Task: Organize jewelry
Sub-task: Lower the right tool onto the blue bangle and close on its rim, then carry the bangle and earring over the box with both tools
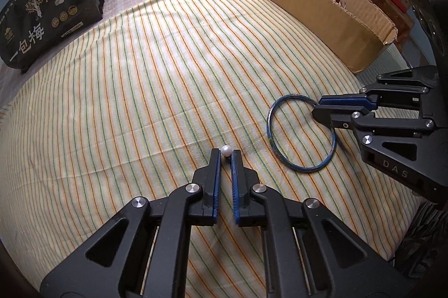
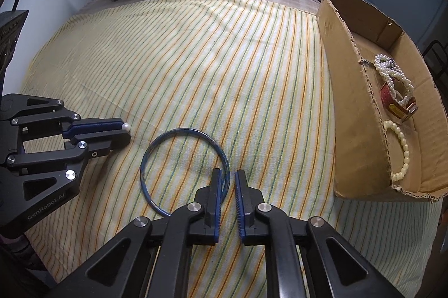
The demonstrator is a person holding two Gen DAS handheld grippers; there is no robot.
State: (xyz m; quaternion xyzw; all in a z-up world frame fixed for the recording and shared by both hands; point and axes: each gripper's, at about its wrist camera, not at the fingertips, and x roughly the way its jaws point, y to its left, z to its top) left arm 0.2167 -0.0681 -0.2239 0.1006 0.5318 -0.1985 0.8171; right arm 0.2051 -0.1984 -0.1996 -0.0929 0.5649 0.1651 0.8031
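The right gripper [image 2: 227, 178] straddles the near rim of the blue bangle [image 2: 184, 170], jaws narrow but not yet clamped, the hoop lying flat toward 11 o'clock. The left gripper [image 1: 225, 156] has a pearl [image 1: 226, 150] at its tips (contact unclear). The cardboard box [image 2: 361, 135] waits at 2 o'clock.

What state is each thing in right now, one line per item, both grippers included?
Left gripper: jaws narrowly apart, pearl at the tips; grip unclear.
Pearl: loose single bead, between the left fingertips.
Right gripper: open, straddling the bangle's rim.
Blue bangle: flat on the striped cloth.
Cardboard box: open-topped, torn edges, holding jewelry.
Pearl strands: heaped in the box.
Black snack bag: upright.
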